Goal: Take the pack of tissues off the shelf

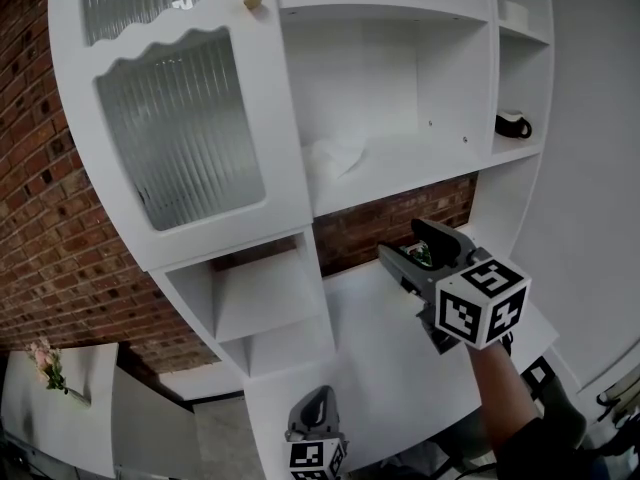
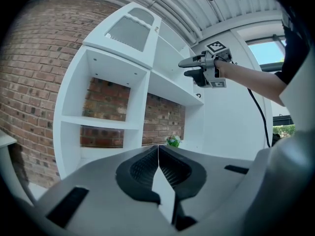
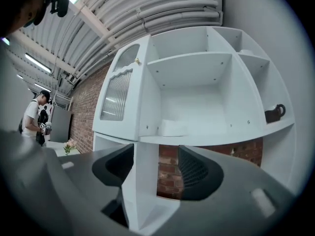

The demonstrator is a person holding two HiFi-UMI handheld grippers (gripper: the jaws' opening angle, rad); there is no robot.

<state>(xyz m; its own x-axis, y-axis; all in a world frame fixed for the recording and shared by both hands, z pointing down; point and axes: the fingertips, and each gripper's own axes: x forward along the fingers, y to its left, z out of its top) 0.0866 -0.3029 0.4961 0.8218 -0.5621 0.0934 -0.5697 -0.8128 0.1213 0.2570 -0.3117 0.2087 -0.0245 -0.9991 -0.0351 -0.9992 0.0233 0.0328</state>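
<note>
The white pack of tissues [image 1: 335, 156] lies at the left of the middle shelf [image 1: 420, 168] of the white shelving unit; the right gripper view shows the pack [image 3: 173, 128] straight ahead and a little above the jaws. My right gripper [image 1: 402, 243] is held up below and in front of that shelf, well short of the pack, open with nothing between its jaws [image 3: 155, 151]. My left gripper [image 1: 317, 408] hangs low near the unit's base, shut and empty [image 2: 158, 149].
A black mug [image 1: 513, 125] stands on the narrow right-hand shelf. A ribbed glass cabinet door [image 1: 180, 128] with a round knob [image 1: 252, 1] is left of the tissue shelf. Brick wall [image 1: 400, 223] shows behind the unit. A person [image 3: 33, 119] stands far off to the left.
</note>
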